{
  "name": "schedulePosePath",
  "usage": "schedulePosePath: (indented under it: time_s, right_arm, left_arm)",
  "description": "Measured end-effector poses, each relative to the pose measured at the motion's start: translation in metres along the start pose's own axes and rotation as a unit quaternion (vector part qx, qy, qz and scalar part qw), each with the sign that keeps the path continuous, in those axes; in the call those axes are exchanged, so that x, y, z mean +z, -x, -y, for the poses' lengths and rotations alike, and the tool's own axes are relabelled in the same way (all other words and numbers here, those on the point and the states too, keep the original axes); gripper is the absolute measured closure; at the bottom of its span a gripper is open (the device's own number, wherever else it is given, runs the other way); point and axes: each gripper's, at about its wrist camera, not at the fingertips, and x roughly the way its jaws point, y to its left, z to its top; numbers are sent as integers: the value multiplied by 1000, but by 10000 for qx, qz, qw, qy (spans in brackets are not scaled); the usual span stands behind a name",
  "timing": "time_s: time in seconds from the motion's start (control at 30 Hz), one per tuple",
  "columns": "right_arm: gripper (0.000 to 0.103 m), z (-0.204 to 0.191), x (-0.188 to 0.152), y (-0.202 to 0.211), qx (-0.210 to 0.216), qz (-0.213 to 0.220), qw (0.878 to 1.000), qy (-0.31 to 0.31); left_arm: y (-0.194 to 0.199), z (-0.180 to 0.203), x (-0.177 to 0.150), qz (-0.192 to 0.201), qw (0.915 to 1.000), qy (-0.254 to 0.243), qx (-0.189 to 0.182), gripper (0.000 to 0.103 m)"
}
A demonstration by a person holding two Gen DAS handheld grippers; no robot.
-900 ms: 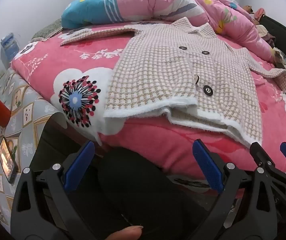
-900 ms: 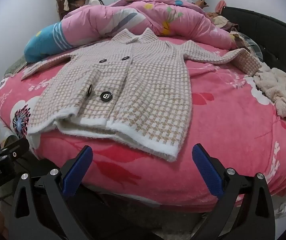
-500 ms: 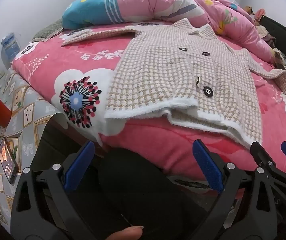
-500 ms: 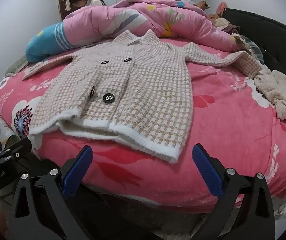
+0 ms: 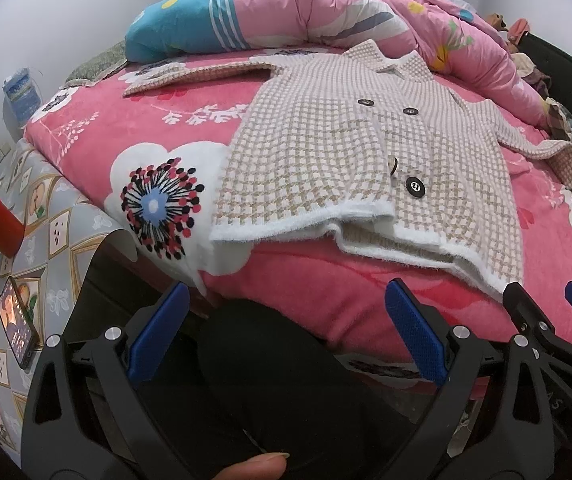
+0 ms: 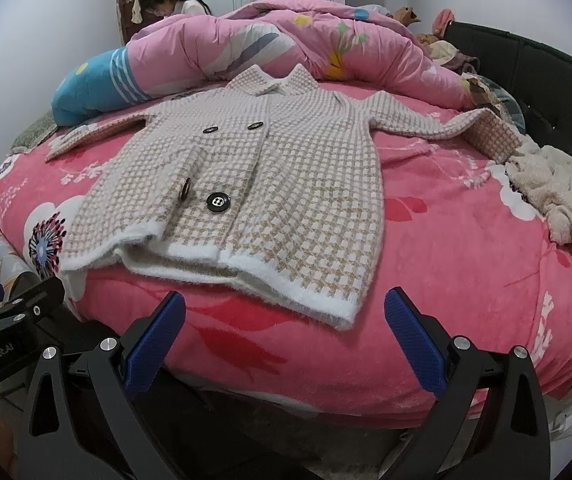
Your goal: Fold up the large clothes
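- Bed (image 6: 466, 280) — covered by a pink floral blanket.
- Checked coat (image 6: 286, 184) lies flat on it, front up, sleeves spread, 4 dark buttons.
- Pink quilt (image 6: 286, 40) bunched behind the collar.
- Cream fleece garment (image 6: 558, 196) — crumpled at the right edge.

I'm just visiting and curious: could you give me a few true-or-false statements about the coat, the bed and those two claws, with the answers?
1. The checked coat lies spread on the pink blanket. True.
2. The right claw is clamped on the coat's hem. False: it is open and holds nothing, short of the hem.
3. The coat's sleeves are folded across its front. False: both stretch out sideways.
4. The left claw is open and empty. True.
5. A rolled pink quilt lies beyond the collar. True.
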Motion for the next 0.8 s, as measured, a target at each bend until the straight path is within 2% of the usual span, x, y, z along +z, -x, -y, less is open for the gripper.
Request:
schedulePosePath:
  time_s: [0.8]
  right_arm:
    - [6, -2, 0, 0, -12, -7, 10000, 0]
  left_arm:
    - [0, -1, 0, 0, 10000, 4, -1, 8]
